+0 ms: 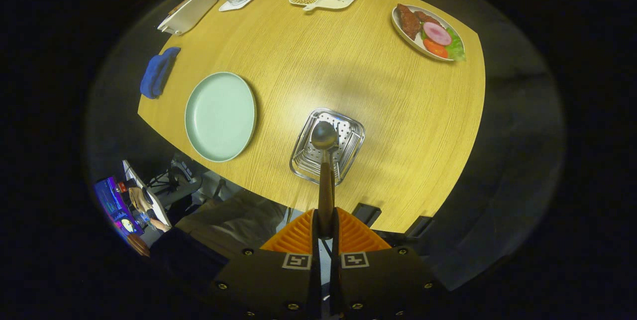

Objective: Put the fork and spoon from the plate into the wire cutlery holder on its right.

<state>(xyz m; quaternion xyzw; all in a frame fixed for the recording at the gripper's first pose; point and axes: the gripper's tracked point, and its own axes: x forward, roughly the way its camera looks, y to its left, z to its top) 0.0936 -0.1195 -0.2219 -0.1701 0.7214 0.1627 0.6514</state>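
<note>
Fingers (326,233) clamped on wooden-handled spoon (324,160), bowl over wire cutlery holder (348,153) at frame centre. Pale green plate (220,116) lower left, bare, near wooden surface (378,111) edge. Open room right. Fork hard to make out.

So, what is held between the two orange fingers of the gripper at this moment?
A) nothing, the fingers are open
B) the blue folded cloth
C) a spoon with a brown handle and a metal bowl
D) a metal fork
C: the orange ribbed fingers of the gripper press on the brown handle of the spoon, whose metal bowl hangs over the wire cutlery holder, beside the empty pale green round plate.
</note>
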